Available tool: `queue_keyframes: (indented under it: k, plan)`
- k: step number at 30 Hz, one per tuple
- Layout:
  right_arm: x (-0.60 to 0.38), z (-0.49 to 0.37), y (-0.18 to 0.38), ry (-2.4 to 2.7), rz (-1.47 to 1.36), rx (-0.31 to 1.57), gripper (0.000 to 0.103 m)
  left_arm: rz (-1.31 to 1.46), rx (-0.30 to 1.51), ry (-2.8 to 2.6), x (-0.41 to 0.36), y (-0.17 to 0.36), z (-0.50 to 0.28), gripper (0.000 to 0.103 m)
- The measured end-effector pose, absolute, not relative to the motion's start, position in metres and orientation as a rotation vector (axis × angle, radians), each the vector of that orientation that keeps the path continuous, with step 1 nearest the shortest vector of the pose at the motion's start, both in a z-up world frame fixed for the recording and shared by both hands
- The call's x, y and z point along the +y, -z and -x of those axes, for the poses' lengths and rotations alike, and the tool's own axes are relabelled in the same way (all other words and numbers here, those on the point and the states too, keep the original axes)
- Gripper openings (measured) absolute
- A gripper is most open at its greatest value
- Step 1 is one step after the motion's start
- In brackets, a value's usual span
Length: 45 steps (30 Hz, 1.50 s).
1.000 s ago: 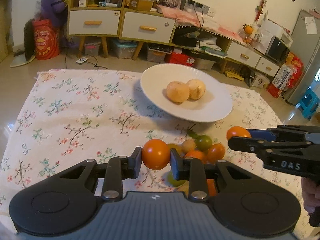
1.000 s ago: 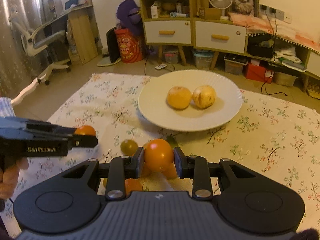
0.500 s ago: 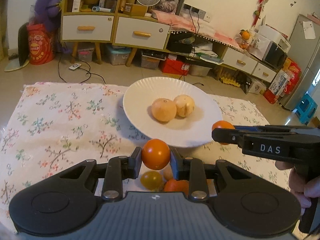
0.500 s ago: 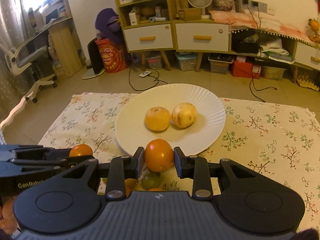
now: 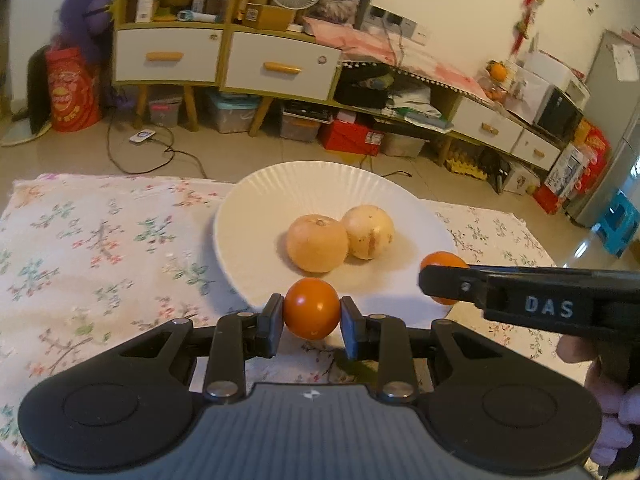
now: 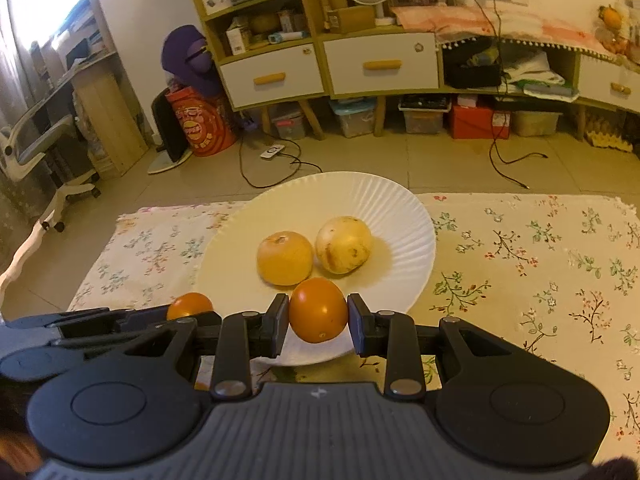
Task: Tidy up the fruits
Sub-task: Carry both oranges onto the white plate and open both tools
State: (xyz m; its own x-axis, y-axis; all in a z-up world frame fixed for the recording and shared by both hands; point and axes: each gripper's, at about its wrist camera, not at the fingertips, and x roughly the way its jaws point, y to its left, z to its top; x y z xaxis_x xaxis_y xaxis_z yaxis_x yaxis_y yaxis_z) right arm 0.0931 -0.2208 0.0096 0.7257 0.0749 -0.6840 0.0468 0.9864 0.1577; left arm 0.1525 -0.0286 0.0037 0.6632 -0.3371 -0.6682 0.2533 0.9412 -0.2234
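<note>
My left gripper [image 5: 312,316] is shut on a small orange fruit [image 5: 312,314] held over the near rim of the white plate [image 5: 256,216]. Two pale yellow fruits [image 5: 318,242] lie side by side in the plate's middle. In the left wrist view my right gripper [image 5: 444,284] reaches in from the right, shut on a second orange fruit [image 5: 440,260] at the plate's right edge. The right wrist view shows that fruit [image 6: 318,316] pinched above the plate's [image 6: 408,216] near rim, just in front of the yellow fruits [image 6: 285,258]. The left gripper [image 6: 190,312] with its fruit [image 6: 189,305] shows at the left there.
The plate sits on a floral cloth [image 5: 100,248] covering a low table; a green fruit [image 5: 360,370] peeks out under my left gripper. Beyond the table are bare floor, cables, a drawer cabinet [image 5: 224,56] and storage boxes. A person's hand [image 5: 608,400] holds the right gripper.
Both grippers have carried their orange fruits away from the pile of small fruits and forward over the plate's near rim. The pile has dropped out of view below them.
</note>
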Motion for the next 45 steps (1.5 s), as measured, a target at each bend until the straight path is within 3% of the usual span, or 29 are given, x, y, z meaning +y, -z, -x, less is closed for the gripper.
queue_keyframes:
  k: [36,42,45]
  plan:
    - [-0.240,-0.134,0.015,-0.007,-0.205,0.765,0.029,0.013,0.804,0.470,-0.072,0.022,-0.195,0.006]
    - [-0.241,-0.134,0.015,-0.006,-0.216,0.769,0.031,-0.001,0.797,0.468,-0.072,0.021,-0.194,0.007]
    - [-0.241,-0.132,0.013,-0.004,-0.222,0.769,0.037,-0.004,0.798,0.466,-0.072,0.020,-0.193,0.012]
